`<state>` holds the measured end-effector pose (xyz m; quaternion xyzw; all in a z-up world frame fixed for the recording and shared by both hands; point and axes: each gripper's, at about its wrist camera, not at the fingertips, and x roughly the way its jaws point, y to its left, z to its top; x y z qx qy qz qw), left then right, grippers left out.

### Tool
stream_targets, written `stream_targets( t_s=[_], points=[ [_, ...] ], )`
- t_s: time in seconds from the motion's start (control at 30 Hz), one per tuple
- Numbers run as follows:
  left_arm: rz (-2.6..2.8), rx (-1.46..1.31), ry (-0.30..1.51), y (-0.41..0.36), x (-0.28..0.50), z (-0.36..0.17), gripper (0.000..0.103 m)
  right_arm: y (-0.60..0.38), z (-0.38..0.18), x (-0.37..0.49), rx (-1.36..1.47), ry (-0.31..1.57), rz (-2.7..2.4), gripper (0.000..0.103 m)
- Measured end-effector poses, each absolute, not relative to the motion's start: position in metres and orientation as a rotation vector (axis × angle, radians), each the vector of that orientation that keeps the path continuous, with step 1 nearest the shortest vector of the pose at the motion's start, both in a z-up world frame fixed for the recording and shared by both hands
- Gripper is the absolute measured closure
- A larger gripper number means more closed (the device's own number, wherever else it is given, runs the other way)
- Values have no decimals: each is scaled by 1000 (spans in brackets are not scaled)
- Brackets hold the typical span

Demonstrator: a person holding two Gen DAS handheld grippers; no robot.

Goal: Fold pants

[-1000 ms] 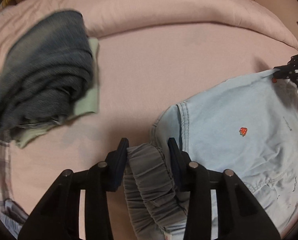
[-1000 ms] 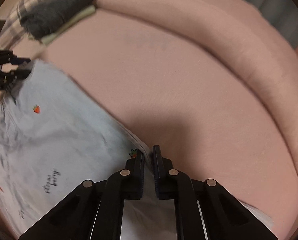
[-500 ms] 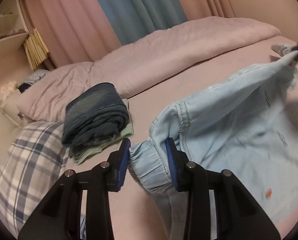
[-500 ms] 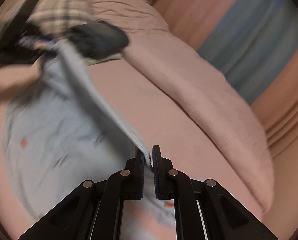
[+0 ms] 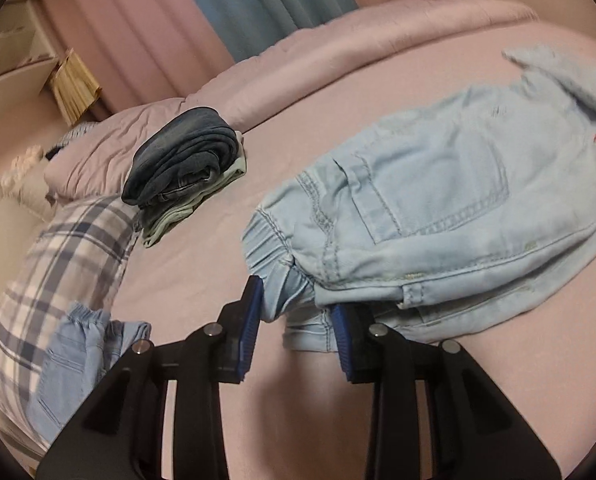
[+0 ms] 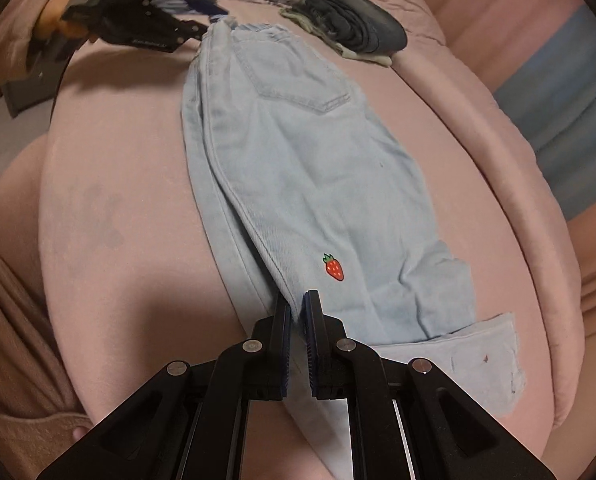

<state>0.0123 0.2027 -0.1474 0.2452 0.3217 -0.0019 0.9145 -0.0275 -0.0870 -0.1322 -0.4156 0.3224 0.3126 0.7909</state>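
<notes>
Left wrist view: the left gripper [image 5: 296,306] has its fingers spread wide, with the gathered elastic waistband [image 5: 274,264] of the light blue jeans [image 5: 437,208] bunched between the blue pads. The cloth touches the left pad; whether it is truly pinched cannot be told. The jeans lie on the pink bed [image 5: 497,380], stretching away from the gripper toward the upper right, back pocket [image 5: 433,192] facing up, leg ends blurred at the far edge. To the left, a stack of folded dark jeans [image 5: 182,160] sits on a pale green garment [image 5: 190,210], well apart from the task pants. A plaid pillow [image 5: 58,264] lies at left, with another light blue garment [image 5: 78,360] on it.

Right wrist view: the right gripper [image 6: 296,308] is pressed nearly together, pinching the folded side edge of the jeans [image 6: 298,152] low on the leg, just beside a red strawberry patch [image 6: 333,267]. The jeans run straight away from it, lying lengthwise on the bed [image 6: 118,200], one hem [image 6: 457,356] turned out to the right. At the far end the left gripper [image 6: 210,28] meets the waistband [image 6: 254,30]. The dark folded jeans [image 6: 357,24] sit beyond, near the waistband.
</notes>
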Motion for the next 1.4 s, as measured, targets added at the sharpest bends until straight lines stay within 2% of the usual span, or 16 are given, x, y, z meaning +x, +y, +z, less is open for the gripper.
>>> stream_targets(
  t_s=[0.1, 0.2, 0.27, 0.3, 0.33, 0.4, 0.6, 0.77, 0.97, 1.33, 1.4],
  points=[
    [0, 518, 678, 201, 10, -155, 68, -88, -125, -24, -876, 709, 687, 95],
    [25, 514, 717, 198, 10, -165, 62, -89, -144, -35, -839, 763, 702, 93],
    [47, 486, 752, 202, 7, -168, 51, -93, -154, -32, -760, 812, 699, 87],
    [50, 473, 759, 204, 4, -168, 47, -98, -152, -27, -698, 828, 697, 81],
    [53, 457, 759, 207, -1, -166, 42, -105, -146, -22, -620, 849, 704, 70],
    [71, 413, 752, 212, -10, -159, 38, -118, -136, -15, -498, 870, 722, 54],
    [62, 197, 708, 207, -26, -132, 33, -179, -100, 13, -112, 853, 668, 45],
    [-122, 88, 695, 153, -13, -122, 31, -231, -94, 54, 76, 882, 409, 45],
    [-391, 111, 732, 52, 15, -126, 31, -276, -99, 110, 248, 984, 246, 45],
    [-624, 111, 883, -67, 67, -148, 33, -241, -120, 219, 188, 1131, 121, 45],
    [-643, 131, 902, -78, 68, -153, 38, -233, -131, 230, 160, 1169, 91, 45]
  ],
)
